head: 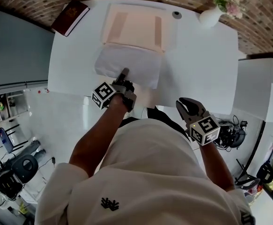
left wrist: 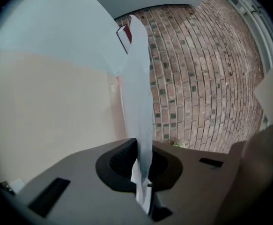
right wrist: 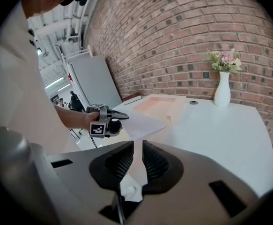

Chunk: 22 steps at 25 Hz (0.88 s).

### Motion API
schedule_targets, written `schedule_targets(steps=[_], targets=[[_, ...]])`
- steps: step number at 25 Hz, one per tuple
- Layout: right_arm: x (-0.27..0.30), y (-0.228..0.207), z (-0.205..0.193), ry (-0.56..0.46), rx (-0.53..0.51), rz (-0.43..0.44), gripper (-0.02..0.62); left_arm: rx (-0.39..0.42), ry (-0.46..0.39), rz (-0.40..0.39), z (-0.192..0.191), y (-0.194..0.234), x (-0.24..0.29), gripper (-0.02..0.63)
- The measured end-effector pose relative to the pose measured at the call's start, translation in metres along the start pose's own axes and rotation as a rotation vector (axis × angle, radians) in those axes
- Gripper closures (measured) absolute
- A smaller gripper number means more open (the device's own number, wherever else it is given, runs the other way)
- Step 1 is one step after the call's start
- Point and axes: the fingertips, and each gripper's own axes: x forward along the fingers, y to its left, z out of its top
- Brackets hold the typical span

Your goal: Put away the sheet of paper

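My left gripper [head: 123,74] is shut on the near edge of a white sheet of paper [head: 127,64], which hangs just above the table in front of an open beige folder [head: 136,29]. In the left gripper view the sheet [left wrist: 138,102] stands edge-on, pinched between the pads [left wrist: 143,165], with the folder [left wrist: 47,107] filling the left. My right gripper [head: 187,106] hovers at the table's front edge, off to the right. Its jaws [right wrist: 137,161] are nearly together with nothing between them. From there I see the left gripper [right wrist: 122,116] holding the sheet [right wrist: 141,122].
A white table [head: 202,69] stands against a brick wall. A dark red book [head: 70,17] lies at the far left corner. A white vase of flowers [head: 211,15] and a small round dark object [head: 176,14] are at the far right.
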Motion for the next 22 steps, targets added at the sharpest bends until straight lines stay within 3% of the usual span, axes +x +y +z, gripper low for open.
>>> schedule_targets(steps=[22], targets=[[-0.001, -0.063, 0.001, -0.001, 0.046, 0.046, 0.514, 0.030, -0.019, 0.067, 0.014, 0.006, 0.082, 0.583]])
